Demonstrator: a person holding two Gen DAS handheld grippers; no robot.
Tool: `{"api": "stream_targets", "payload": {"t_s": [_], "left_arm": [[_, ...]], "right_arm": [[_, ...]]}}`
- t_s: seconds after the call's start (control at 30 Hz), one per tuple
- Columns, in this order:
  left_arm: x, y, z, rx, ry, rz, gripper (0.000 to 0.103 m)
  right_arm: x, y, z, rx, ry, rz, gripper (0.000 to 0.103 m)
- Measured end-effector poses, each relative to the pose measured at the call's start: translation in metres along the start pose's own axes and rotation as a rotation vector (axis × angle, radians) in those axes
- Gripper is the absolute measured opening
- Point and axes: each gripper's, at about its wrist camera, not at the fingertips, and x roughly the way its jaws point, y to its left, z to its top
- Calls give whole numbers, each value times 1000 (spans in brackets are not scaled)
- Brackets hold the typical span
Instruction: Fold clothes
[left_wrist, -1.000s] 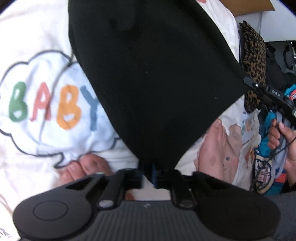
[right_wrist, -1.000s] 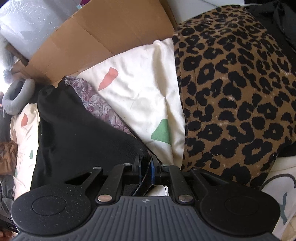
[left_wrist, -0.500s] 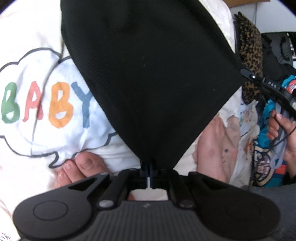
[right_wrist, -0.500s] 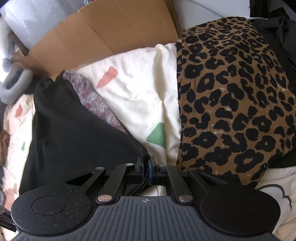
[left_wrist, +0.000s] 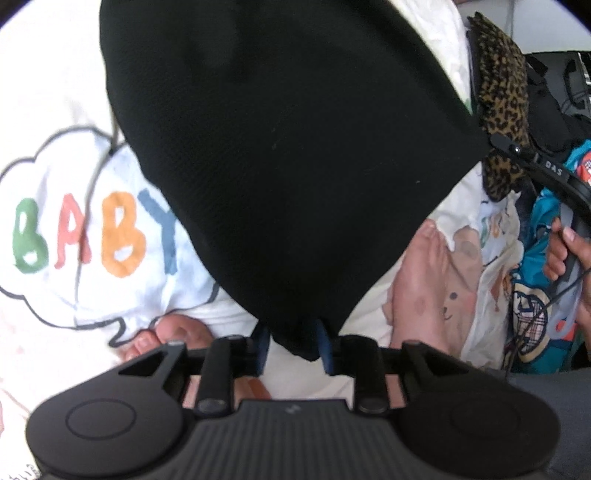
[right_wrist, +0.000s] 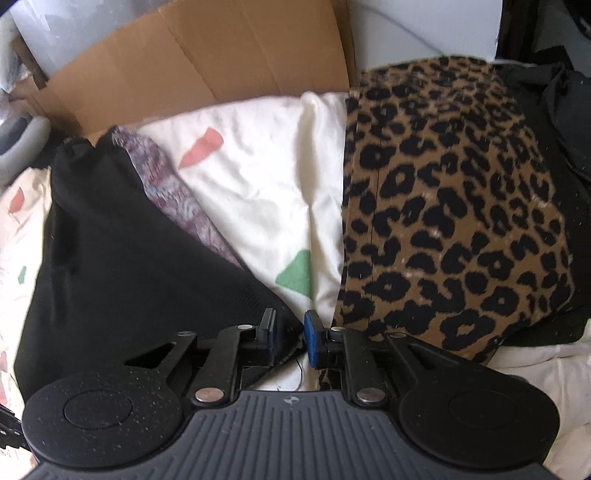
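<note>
Black garment (left_wrist: 295, 166) corners released, left claw (left_wrist: 293, 349), right claw (right_wrist: 290, 336) now parted

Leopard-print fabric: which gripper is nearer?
Right. The right gripper is open directly beside the leopard-print fabric; the left gripper is across the black knit garment from it.

We see right gripper (right_wrist: 289, 334) pads parted, black garment (right_wrist: 122, 251) corner between them; leopard-print cloth (right_wrist: 450, 221) right.
</note>
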Motion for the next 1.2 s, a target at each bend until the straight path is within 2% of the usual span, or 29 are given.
{"api": "stream_targets", "payload": {"t_s": [0.1,0.3,0.37,0.47,0.57,0.7,0.83,1.2], "left_arm": [[-12,-7,3,10,-11,-5,33],[-32,-15,12,19,-39,-25,35],[-37,-15,17,14,-57,-37,36],[-44,-13,25,0,-93,-43,40],[-49,-9,34,9,-159,-6,40],[-51,-4,46,8,-224,35,40],[-45,1,55,-3,-244,61,40],[-12,7,61,-17,-184,138,39]], "right_arm": [[-10,4,4,2,-33,31,21],[0,32,1,-90,-29,96,26],[3,41,0,-121,-28,118,39],[7,55,-1,-167,-26,151,39],[13,68,-2,-214,-22,180,40],[29,77,-7,-253,2,154,40],[39,66,-7,-216,20,99,40],[43,43,-5,-160,65,20,39]]}}
